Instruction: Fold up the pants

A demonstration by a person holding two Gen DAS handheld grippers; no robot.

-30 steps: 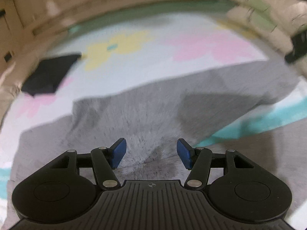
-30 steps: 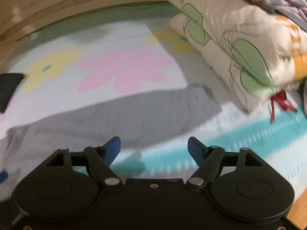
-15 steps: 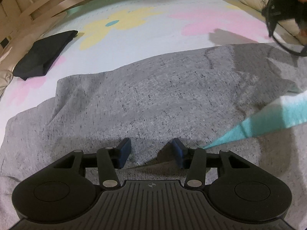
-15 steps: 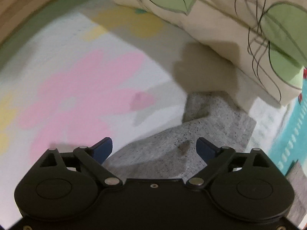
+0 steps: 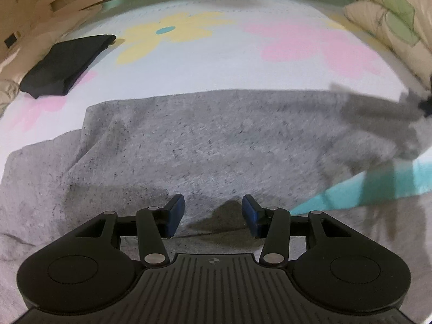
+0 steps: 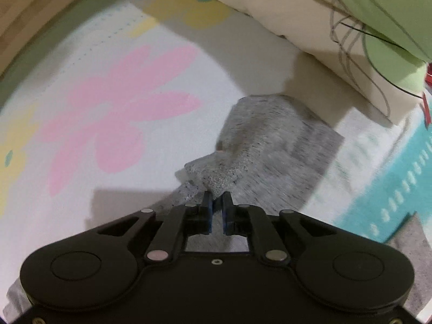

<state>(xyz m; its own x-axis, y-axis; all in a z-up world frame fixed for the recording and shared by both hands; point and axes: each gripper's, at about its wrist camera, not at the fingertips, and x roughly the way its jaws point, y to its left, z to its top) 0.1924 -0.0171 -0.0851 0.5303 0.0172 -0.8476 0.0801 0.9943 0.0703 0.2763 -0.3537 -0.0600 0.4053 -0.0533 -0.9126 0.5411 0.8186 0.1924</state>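
Grey speckled pants [image 5: 216, 140] lie spread across a flowered sheet, one leg stretching right. My left gripper [image 5: 213, 213] is open, its blue pads low over the near part of the fabric, with a fold edge between them. In the right wrist view my right gripper [image 6: 217, 206] is shut on the end of the grey pants leg [image 6: 270, 145], which is bunched and lifted just ahead of the fingers. The right gripper shows as a dark blur at the far right of the left wrist view [image 5: 425, 105].
A folded black garment [image 5: 64, 64] lies at the far left of the sheet. A cream quilt with green leaves [image 6: 337, 27] is piled on the right. A teal stripe [image 6: 391, 194] runs across the sheet by the pants. A wooden bed frame [image 5: 67, 0] runs behind.
My right gripper closed on the end of the pants leg and lifted it. My left gripper stayed open over the fabric, its jaws now slightly wider.
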